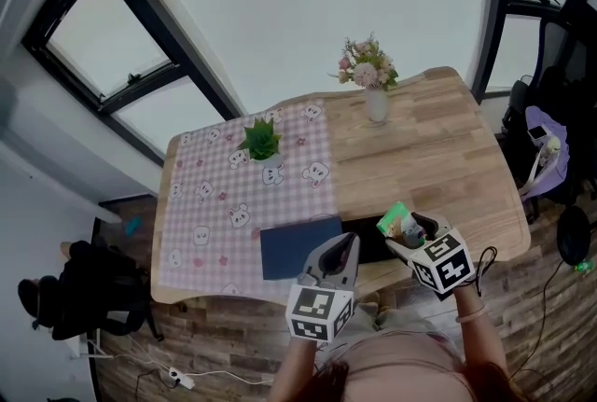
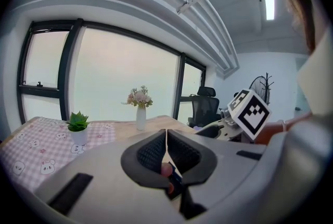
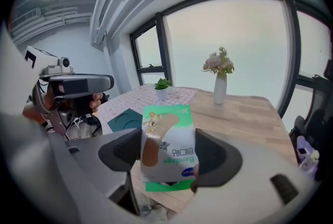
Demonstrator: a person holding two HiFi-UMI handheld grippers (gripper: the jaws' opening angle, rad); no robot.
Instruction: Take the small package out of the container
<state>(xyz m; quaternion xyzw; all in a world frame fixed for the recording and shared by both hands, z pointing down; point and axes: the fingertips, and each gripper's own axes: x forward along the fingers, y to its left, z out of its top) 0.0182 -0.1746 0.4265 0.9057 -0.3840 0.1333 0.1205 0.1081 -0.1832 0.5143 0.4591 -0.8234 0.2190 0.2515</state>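
Jaws of right gripper [image 3: 169, 154] clamped on bandage package [image 3: 167, 132], left gripper [image 2: 166, 146] jaws pressed together

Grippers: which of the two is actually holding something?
The right gripper: its jaws clamp a green-and-white bandage package. The left gripper has its jaws pressed together with nothing between them.

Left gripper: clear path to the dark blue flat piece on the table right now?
Probably yes. The left gripper, jaws together and empty, hovers by the dark blue flat piece; nothing lies between them.
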